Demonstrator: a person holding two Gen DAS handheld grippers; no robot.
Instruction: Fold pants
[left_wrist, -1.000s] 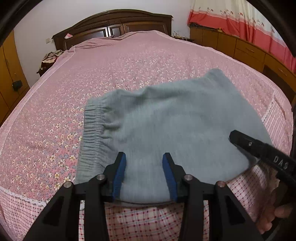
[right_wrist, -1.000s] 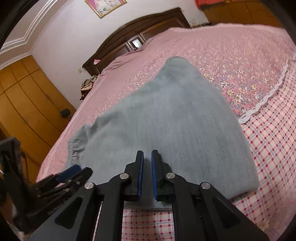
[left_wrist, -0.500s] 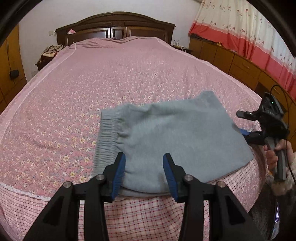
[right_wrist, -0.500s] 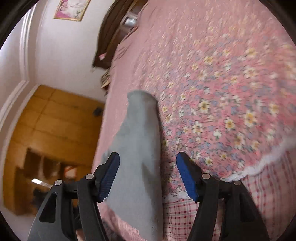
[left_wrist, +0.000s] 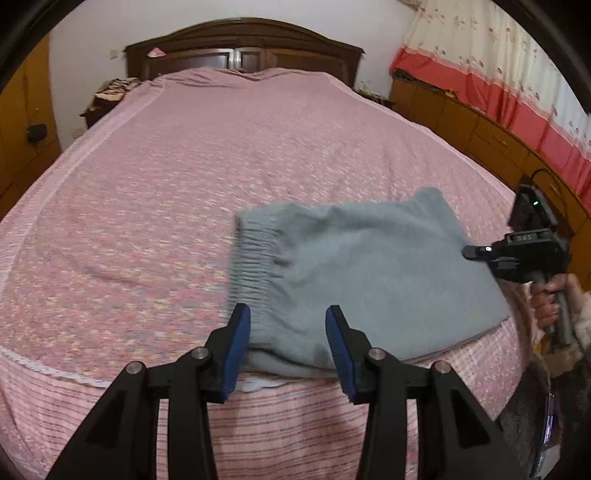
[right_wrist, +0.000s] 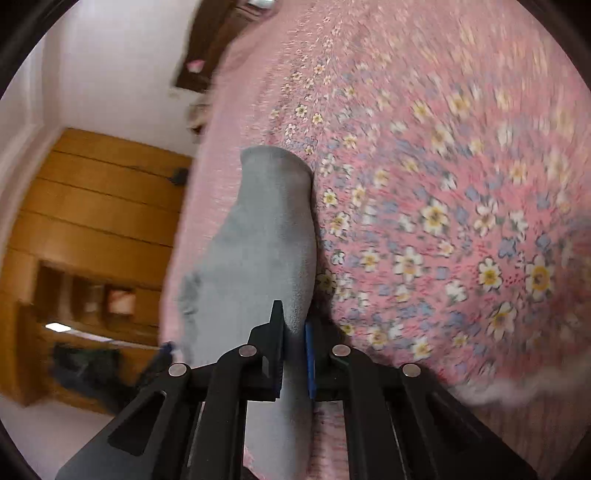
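Folded grey pants (left_wrist: 369, 266) lie near the front edge of the bed, with the elastic waistband (left_wrist: 255, 258) to the left. My left gripper (left_wrist: 288, 350) hovers open above the pants' near edge, nothing pressed between its blue pads. At the pants' right edge a hand holds my right gripper (left_wrist: 471, 253). In the right wrist view the right gripper (right_wrist: 293, 332) has rolled on its side; its jaws are closing, and the edge of the pants (right_wrist: 269, 229) is pinched between the pads.
The bed (left_wrist: 221, 147) has a pink floral cover and a checked skirt. A dark wooden headboard (left_wrist: 243, 48) stands at the back, low wooden cabinets (left_wrist: 461, 118) under a red-and-white curtain (left_wrist: 517, 74) along the right, and a wooden wardrobe (right_wrist: 92, 206) on the left.
My left gripper drew back and rose, still open. My right gripper swung to the pants' right edge, rolled sideways, opened wide, then closed on the fabric edge.
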